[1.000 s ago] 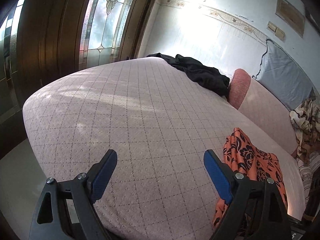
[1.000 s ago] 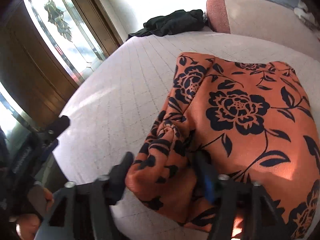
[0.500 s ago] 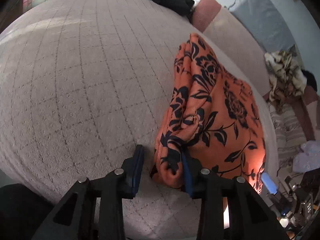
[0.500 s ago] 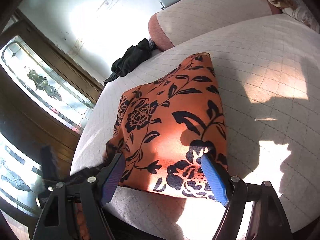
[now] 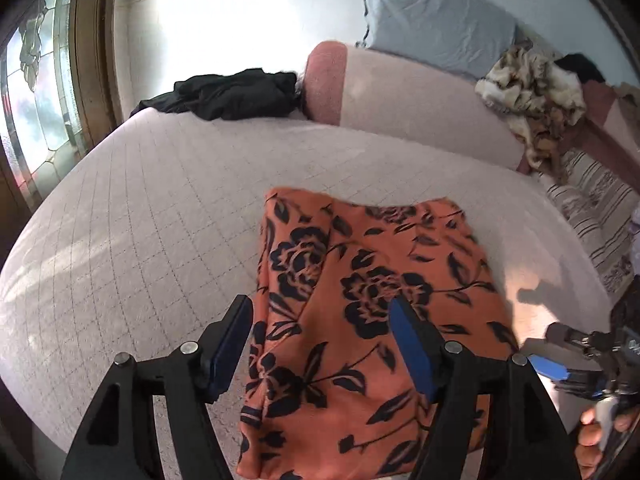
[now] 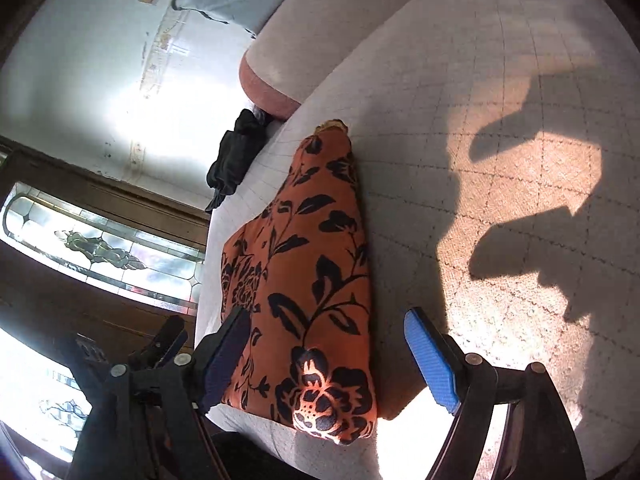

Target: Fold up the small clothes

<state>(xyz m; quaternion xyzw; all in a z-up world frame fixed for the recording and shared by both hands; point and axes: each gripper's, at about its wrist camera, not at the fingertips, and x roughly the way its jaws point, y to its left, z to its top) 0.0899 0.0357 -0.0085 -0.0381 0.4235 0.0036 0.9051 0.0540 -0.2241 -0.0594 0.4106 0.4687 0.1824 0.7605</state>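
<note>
- Orange cloth with a black flower print, the small garment (image 5: 360, 320), lies folded into a rough rectangle on the bed (image 5: 140, 220), near its front edge.
- I see my left claw (image 5: 322, 344) released, its blue pads spread wide over the near end of the garment, holding nothing. From this view I cannot tell whether the pads touch the cloth.
- My right claw (image 6: 332, 356) is released too. Its left pad sits beside the garment's left edge and its right pad stands over bare bedcover, apart from the cloth.
- In the left wrist view the right claw's blue pad shows at the far right, just off the garment's right edge, with part of a hand (image 5: 596, 440) below it.
- The bedcover is pale pink with a quilted grid; sun and hard shadows fall on it to the right of the garment.
- A black garment (image 5: 224, 96) lies crumpled at the far end of the bed, touching a pink bolster (image 5: 400, 96).
- A grey-blue pillow (image 5: 432, 28) leans on the wall behind the bolster, and a brown patterned cloth (image 5: 532, 96) is heaped to its right.
- A stained-glass window (image 6: 104, 248) in a dark wooden frame stands at the left.
</note>
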